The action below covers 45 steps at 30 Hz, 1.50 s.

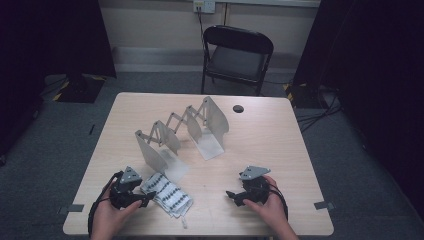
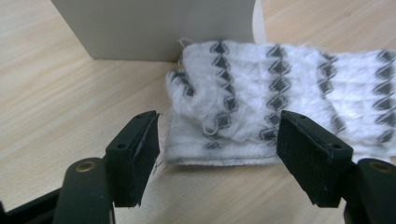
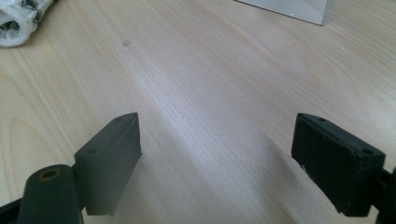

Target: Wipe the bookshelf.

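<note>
White-and-black patterned cloth [image 1: 166, 194] lies folded at the table's [image 1: 270, 145] near left; the left gripper [image 2: 217, 140] gapes empty before it, right gripper [image 3: 217, 154] wide. Release seems done; next, withdrawing clear.

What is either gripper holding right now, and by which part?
Nothing is held. The left gripper stands open in front of the near edge of the folded patterned cloth, pads off it. The right gripper is open over bare table.
</note>
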Tool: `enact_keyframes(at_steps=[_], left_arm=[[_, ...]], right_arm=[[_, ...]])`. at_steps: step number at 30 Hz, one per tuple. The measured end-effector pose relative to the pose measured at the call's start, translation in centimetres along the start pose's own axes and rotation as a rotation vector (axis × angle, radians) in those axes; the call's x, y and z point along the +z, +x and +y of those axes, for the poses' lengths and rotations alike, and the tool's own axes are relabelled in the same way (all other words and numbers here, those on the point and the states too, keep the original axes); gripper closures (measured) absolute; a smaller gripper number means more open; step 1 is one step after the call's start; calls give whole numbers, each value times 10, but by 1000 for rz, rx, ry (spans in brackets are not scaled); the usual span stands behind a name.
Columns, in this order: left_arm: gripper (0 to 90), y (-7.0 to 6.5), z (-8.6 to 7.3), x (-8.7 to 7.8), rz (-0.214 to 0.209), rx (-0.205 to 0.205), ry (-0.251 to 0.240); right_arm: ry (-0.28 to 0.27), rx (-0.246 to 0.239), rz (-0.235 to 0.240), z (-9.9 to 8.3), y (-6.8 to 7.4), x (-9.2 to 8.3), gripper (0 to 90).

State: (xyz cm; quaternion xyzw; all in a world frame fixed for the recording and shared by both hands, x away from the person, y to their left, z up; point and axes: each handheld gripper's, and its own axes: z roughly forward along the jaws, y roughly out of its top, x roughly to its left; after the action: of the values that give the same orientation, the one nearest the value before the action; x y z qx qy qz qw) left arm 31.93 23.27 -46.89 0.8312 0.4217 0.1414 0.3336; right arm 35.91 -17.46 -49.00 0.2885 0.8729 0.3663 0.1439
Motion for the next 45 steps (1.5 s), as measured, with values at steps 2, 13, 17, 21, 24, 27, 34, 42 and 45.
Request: enact_keyframes(at_steps=[2,13,17,21,24,27,34,42,45], left_arm=[[303,-1,-2,4,-10,-4,18],[328,-29,-2,14,-69,18,26],[328,-36,0,17,-92,23,13],[327,-38,1,19,-99,40,17],[327,-37,0,18,-98,26,15],[320,-33,0,16,-89,25,10],[388,-27,1,10,-99,9,-7],[407,-39,5,21,-123,51,2],[395,-42,6,23,-129,62,4]], right_arm=[[-2,7,5,-1,-1,1,157],[-11,-8,13,3,4,-2,161],[-6,-19,20,5,5,0,161],[-19,-21,48,10,11,1,161],[-18,-29,55,11,14,3,161],[-16,-40,74,15,18,5,162],[-20,-73,99,24,22,9,185],[-37,-72,113,32,26,6,196],[-45,-78,128,38,30,9,216]])
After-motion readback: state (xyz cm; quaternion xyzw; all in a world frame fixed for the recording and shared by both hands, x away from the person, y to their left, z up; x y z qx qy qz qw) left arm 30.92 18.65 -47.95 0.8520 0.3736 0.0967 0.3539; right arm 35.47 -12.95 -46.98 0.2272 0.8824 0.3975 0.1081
